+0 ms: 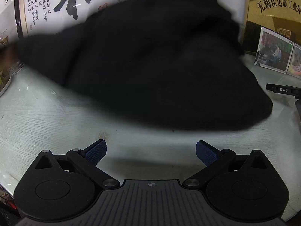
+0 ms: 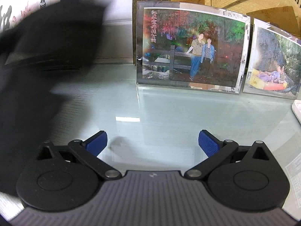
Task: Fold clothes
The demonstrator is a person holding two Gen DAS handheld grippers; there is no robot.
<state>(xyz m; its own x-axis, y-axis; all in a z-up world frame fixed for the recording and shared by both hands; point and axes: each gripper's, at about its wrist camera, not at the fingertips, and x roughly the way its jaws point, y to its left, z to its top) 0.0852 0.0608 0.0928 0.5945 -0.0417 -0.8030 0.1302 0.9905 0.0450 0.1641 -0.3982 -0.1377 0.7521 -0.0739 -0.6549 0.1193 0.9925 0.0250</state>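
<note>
A black garment (image 1: 150, 66), blurred and seemingly bunched, lies on the glass-topped surface (image 1: 47, 116) ahead of the left hand-held gripper (image 1: 151, 151), whose fingers are spread apart; the right hand-held gripper (image 2: 152, 142) is likewise spread and empty, facing a framed photo (image 2: 191, 47)

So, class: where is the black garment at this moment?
In the left wrist view the black garment lies heaped on the glass-topped table, ahead of the open left gripper and before the framed calligraphy.

Glass-topped pale table (image 2: 169, 109) below a framed calligraphy scroll (image 1: 56, 5) on the wall, two standing photo frames (image 2: 191, 45) along the back edge.
</note>
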